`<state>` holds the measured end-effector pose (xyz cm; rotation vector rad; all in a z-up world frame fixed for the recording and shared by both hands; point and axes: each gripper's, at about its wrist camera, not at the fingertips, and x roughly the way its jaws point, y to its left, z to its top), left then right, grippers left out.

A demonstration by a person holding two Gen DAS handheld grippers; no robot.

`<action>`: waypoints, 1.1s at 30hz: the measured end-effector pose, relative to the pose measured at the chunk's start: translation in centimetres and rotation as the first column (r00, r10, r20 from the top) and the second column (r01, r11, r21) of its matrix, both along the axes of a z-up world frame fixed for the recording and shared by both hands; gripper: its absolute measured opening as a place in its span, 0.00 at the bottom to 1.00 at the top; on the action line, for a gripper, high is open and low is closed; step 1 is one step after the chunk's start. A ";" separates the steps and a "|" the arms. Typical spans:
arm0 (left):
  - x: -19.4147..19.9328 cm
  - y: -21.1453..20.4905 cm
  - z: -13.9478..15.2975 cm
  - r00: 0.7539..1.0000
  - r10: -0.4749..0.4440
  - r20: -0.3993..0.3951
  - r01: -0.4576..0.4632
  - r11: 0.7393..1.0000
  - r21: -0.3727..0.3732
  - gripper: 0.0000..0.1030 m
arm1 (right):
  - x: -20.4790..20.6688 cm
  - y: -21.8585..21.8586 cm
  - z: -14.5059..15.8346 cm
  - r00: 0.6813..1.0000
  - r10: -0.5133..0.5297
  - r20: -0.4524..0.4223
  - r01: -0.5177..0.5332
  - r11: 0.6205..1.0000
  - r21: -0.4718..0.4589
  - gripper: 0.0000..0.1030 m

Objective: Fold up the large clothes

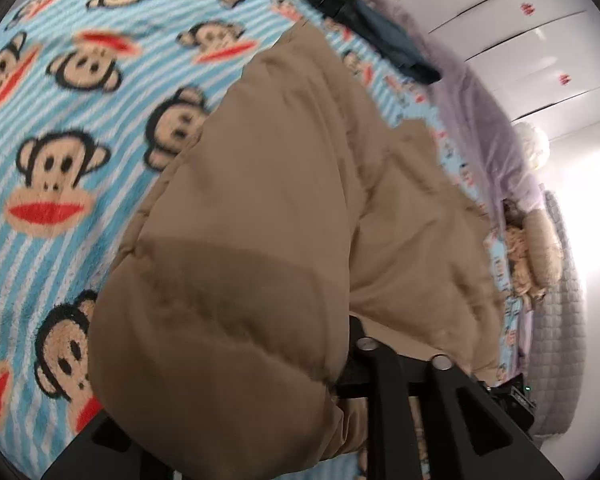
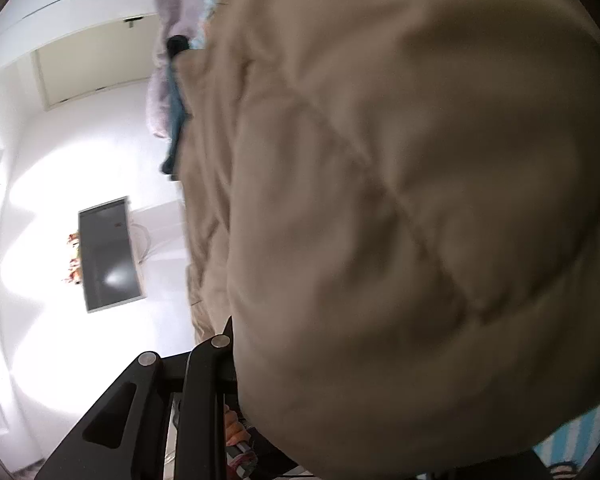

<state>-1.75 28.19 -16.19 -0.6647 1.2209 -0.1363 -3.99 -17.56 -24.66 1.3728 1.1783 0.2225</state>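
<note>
A: Two grippers, jaw state?
B: Left gripper [image 1: 352,360]: fingertips buried in the tan padded coat [image 1: 284,208]; cannot tell. Right gripper [image 2: 236,344]: likewise covered.
A: Coat location?
B: Draped over both grippers, spread across the monkey-print blanket [image 1: 60,128], near a dark garment [image 1: 384,44].

1. The tan jacket [image 1: 260,208] is padded, quilted cloth, matt, puffy between stitched seams.
2. The blanket [image 1: 60,128] under it is fuzzy fleece, striped blue and white, with printed monkey faces.
3. The left gripper [image 1: 384,364] looks like matt black plastic with small shiny metal pins.
4. The wardrobe doors [image 1: 520,40] are smooth, glossy white.
5. The screen [image 2: 108,256] on the wall is dark and glossy.
</note>
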 end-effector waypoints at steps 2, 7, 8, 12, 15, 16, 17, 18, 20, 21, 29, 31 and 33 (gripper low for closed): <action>0.0 0.1 -0.6 0.999 0.004 -0.037 -0.003 0.999 0.040 0.51 | 0.1 0.0 -0.5 0.999 -0.013 -0.040 0.012 1.000 -0.016 0.39; -0.7 1.3 0.8 0.999 -0.003 -0.044 0.009 0.990 0.137 0.59 | 0.1 0.8 1.3 0.997 0.013 -0.076 -0.021 0.995 -0.097 0.53; -0.8 1.4 1.2 0.999 -0.016 -0.043 0.023 0.988 0.154 0.59 | 0.0 0.9 1.6 0.996 0.016 -0.082 -0.026 0.993 -0.115 0.54; -1.1 1.7 3.0 0.998 -0.053 -0.030 0.058 0.973 0.225 0.59 | -0.5 0.6 1.9 0.994 -0.003 -0.106 -0.012 0.991 -0.135 0.56; -1.6 2.2 4.4 0.998 -0.059 -0.018 0.061 0.959 0.277 0.59 | -0.7 1.0 2.7 0.992 0.013 -0.123 -0.034 0.985 -0.171 0.60; -1.9 2.4 4.9 0.998 -0.056 -0.013 0.058 0.951 0.305 0.59 | -0.8 0.6 3.4 0.992 0.029 -0.123 -0.053 0.979 -0.195 0.61; -2.0 2.5 5.3 0.998 -0.056 -0.008 0.055 0.944 0.326 0.59 | -0.9 0.4 4.6 0.992 0.047 -0.121 -0.073 0.972 -0.224 0.63; -2.2 2.6 5.8 0.998 -0.056 -0.004 0.053 0.934 0.353 0.59 | -1.0 0.3 5.3 0.991 0.064 -0.118 -0.091 0.964 -0.248 0.67; -2.4 2.6 6.4 0.998 -0.056 0.003 0.051 0.922 0.384 0.59 | -0.6 0.1 6.1 0.990 0.086 -0.112 -0.114 0.953 -0.281 0.74; -2.7 2.6 6.8 0.998 -0.057 0.008 0.049 0.918 0.394 0.59 | -0.9 -0.5 6.5 0.989 0.094 -0.111 -0.123 0.947 -0.295 0.79; -3.8 -1.4 8.8 0.998 -0.049 0.048 0.021 0.883 0.468 0.59 | -2.4 -0.7 9.7 0.986 0.139 -0.086 -0.161 0.917 -0.364 0.87; -4.5 -2.3 9.4 0.997 -0.054 0.057 0.019 0.871 0.491 0.59 | -2.7 -1.1 10.5 0.986 0.149 -0.079 -0.167 0.909 -0.381 0.87; -5.1 -2.9 9.8 0.997 -0.052 0.060 0.018 0.881 0.472 0.59 | -3.8 -2.3 11.1 0.985 0.158 -0.064 -0.170 0.904 -0.391 0.89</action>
